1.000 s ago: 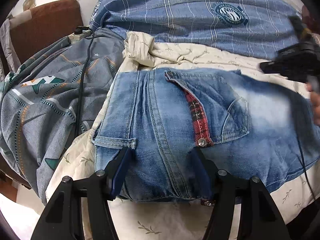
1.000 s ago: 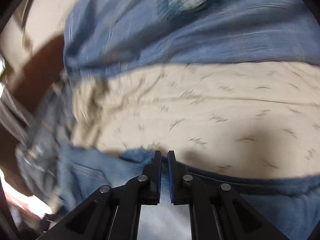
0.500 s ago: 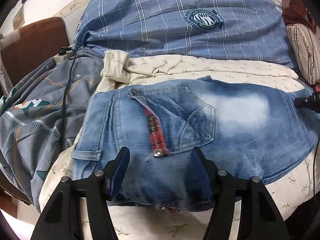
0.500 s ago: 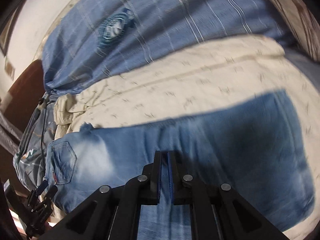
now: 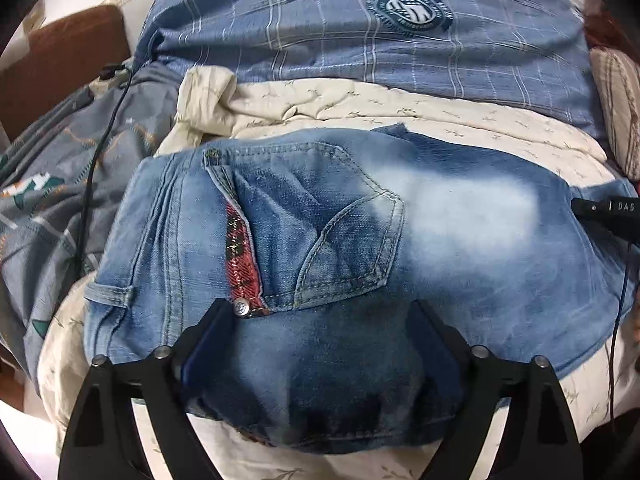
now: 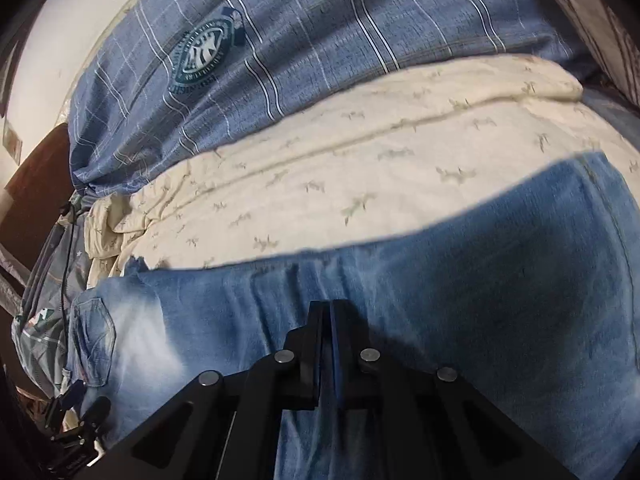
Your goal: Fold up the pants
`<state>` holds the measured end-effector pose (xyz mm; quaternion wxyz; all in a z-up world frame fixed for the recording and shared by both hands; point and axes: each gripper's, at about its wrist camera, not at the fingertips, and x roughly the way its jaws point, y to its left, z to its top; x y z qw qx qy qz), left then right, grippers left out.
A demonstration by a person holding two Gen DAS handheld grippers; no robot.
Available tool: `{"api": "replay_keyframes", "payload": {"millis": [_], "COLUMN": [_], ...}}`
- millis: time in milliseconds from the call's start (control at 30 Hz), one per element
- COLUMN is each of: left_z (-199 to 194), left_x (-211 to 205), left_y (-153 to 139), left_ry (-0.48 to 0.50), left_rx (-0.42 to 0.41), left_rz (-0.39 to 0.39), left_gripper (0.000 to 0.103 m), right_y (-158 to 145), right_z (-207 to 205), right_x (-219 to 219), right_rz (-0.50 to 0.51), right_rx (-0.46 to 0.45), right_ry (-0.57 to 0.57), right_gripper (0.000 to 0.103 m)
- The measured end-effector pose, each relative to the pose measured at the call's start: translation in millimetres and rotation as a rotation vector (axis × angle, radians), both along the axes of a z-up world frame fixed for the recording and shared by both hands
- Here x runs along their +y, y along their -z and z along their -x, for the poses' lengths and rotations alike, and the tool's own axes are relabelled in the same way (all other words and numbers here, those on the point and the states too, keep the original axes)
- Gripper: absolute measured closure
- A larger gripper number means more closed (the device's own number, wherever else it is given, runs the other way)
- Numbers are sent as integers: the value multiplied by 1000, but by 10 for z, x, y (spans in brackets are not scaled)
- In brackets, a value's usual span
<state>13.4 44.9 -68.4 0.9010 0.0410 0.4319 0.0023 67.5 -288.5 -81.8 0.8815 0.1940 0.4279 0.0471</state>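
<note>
Bed point(image 5: 400, 108): cream sheet under everything.
Pants point(image 5: 320, 240): blue jeans, flat on the bed, right under both hand-held grippers.
Left hand-held gripper point(image 5: 320, 320): just opened wide, jeans edge between its fingers, not squeezed.
Right hand-held gripper point(image 6: 330, 312): squeezed shut over the jeans, holding nothing I can see.

A cream sheet point(image 5: 360, 104) printed with small sprigs covers the bed. Behind it lies a blue plaid pillow point(image 5: 320, 28) bearing a round dark-teal crest point(image 5: 408, 10). At the left sits a rumpled grey quilt point(image 5: 48, 168) with teal and orange patterns, a black cable point(image 5: 96, 160) trailing across it. A striped cushion point(image 5: 620, 108) shows at the right edge, a brown headboard point(image 5: 60, 60) at the far left.
</note>
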Motion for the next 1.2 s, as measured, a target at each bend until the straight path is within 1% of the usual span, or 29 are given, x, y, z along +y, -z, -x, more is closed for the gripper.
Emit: {"api": "replay_keyframes", "payload": {"millis": [100, 167, 267, 333, 400, 433, 500, 533, 600, 667, 700, 767, 833, 900, 933, 967, 1000, 1033, 1100, 1200], "left_z": [-29, -15, 6, 4, 5, 13, 24, 40, 61, 58, 50, 29, -14, -64, -100, -114, -110, -101, -91, -84], "left_x": [-29, -78, -121, -105, -99, -103, -86, -63, -19, 4, 5, -12, -55, -96, -138, -181, -212, -220, -205, -198], "left_y": [49, 80, 114, 105, 100, 90, 50, 2, -68, -109, -123, -121, -76, 6, 68, 101, 114, 118, 127, 140], "left_ry": [-1, 7, 19, 25, 33, 38, 42, 41, 31, 12, -3, -26, -50, -65, -71, -68, -65, -65, -64, -52], "left_rx": [5, -8, -20, -15, -11, -5, -4, -14, -40, -49, -51, -50, -29, 11, 40, 50, 49, 46, 43, 40], "left_rz": [13, -22, -56, -49, -51, -54, -40, -15, 36, 72, 85, 83, 53, 10, -31, -69, -95, -104, -98, -105], "left_gripper": [2, 0, 0, 0, 0, 0, 0, 0, 0, 0, 0, 0, 0, 0, 0, 0, 0, 0, 0, 0], "right_y": [15, 11, -87, -242, -417, -498, -568, -579, -563, -506, -472, -422, -304, -75, 14, 34, 25, 21, 37, 55], "right_z": [-85, -89, -7, 150, 319, 467, 692, 783, 958, 1066, 1110, 1173, 1179, 1126, 1107, 1109, 1104, 1099, 1097, 1062], "right_x": [4, -7, -12, -64, -147, -229, -383, -458, -597, -661, -681, -711, -731, -743, -751, -754, -750, -748, -758, -790], "right_rz": [-5, -13, 3, 26, 20, 17, 8, 2, 8, 17, 15, 11, 15, 30, 19, 18, 29, 34, 22, -26], "right_rx": [3, 0, -12, -60, -129, -168, -203, -207, -190, -152, -127, -95, -43, 84, 106, 76, 77, 79, 79, 94], "right_ry": [29, 31, 15, 17, 14, 18, 32, 40, 62, 66, 67, 73, 79, 85, 76, 57, 45, 42, 52, 74], "right_gripper": [97, 97, 97, 97, 97, 97, 97, 97, 97, 95, 95, 95, 95, 95, 94, 95, 95, 95, 95, 94]}}
